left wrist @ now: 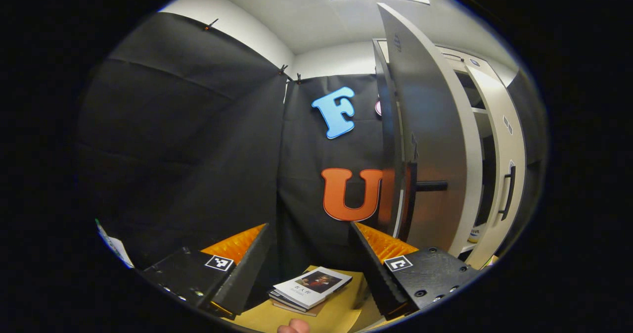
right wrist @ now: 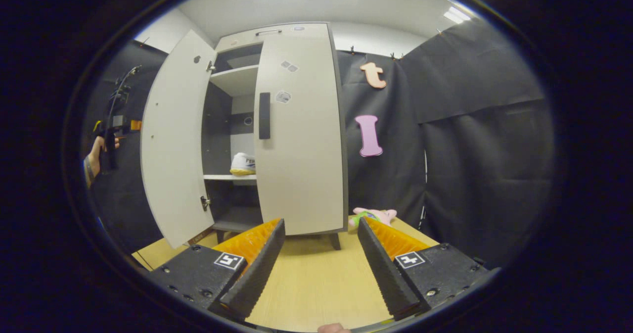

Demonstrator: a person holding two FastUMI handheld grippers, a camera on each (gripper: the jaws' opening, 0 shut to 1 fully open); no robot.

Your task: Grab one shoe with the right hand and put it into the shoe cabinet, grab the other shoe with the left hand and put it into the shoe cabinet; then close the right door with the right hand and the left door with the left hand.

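While both the left gripper (left wrist: 311,263) and right gripper (right wrist: 320,261) gape empty, the stiff, freely hinged left door (right wrist: 170,145) should swing lightly if pushed near its outer edge.

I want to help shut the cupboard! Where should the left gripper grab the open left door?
Probably by the outer free edge of the left door, coming from its outside face, where the left gripper waits. The door stands swung wide open, hinges by the shelves, so pushing far from them turns it most easily.
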